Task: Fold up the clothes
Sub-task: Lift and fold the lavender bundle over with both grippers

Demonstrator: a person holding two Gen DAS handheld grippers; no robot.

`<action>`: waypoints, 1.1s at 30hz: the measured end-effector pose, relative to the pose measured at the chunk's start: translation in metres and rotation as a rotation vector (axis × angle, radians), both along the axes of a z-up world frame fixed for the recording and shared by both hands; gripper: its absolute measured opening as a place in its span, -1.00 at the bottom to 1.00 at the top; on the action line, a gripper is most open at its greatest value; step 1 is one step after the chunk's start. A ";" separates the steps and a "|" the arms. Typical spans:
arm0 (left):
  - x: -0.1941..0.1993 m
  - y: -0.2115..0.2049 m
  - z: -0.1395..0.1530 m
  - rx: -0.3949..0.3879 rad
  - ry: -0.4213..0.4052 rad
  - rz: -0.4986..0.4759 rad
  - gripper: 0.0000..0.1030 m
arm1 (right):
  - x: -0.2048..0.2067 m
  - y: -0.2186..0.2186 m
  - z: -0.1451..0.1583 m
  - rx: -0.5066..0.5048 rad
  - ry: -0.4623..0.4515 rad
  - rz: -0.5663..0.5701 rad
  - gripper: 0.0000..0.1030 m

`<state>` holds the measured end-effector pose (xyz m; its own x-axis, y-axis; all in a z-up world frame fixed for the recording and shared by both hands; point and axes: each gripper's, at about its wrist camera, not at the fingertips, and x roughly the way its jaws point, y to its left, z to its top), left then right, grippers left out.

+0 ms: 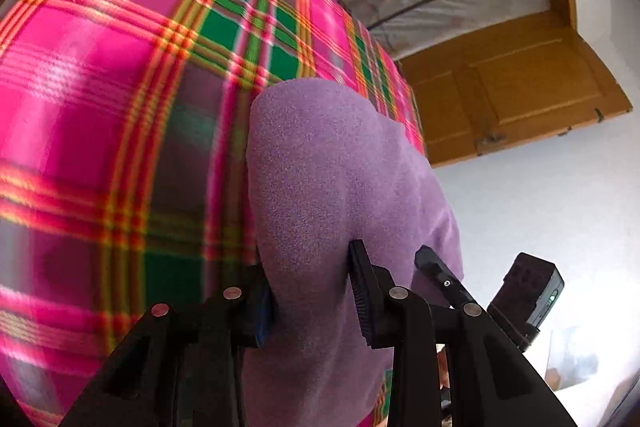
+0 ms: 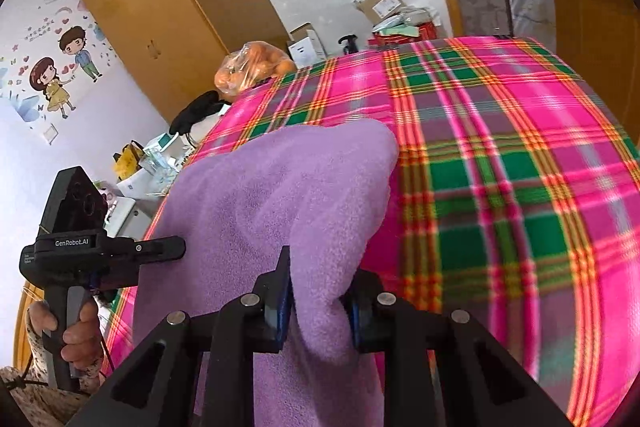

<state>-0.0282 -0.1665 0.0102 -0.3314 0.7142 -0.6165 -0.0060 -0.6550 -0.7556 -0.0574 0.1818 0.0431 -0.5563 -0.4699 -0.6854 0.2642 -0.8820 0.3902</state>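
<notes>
We had both the left claw point(image 1: 312, 291) and right claw point(image 2: 316, 301) clamped on the purple fleece point(image 2: 280, 187), whose thick pile we judged might slip free.

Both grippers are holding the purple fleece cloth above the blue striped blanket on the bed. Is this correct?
Not quite. The blanket is not blue striped: it is a pink plaid with green squares and orange-yellow lines, as both wrist views show. The rest holds: the left gripper and the right gripper are each clamped on the purple fleece cloth above it.
</notes>
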 end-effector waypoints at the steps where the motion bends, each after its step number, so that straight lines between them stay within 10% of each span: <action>1: -0.005 -0.004 -0.002 -0.004 -0.003 0.007 -0.33 | -0.004 -0.004 -0.001 -0.005 -0.004 0.001 -0.55; 33: -0.114 -0.069 -0.003 -0.071 -0.014 0.182 -0.33 | -0.111 -0.062 -0.032 -0.105 -0.036 -0.016 -0.55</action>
<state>-0.1426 -0.2355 0.0072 -0.4420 0.5983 -0.6684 0.1273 -0.6957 -0.7070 -0.1687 0.1196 0.0109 -0.5406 -0.5314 -0.6522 0.2346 -0.8397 0.4897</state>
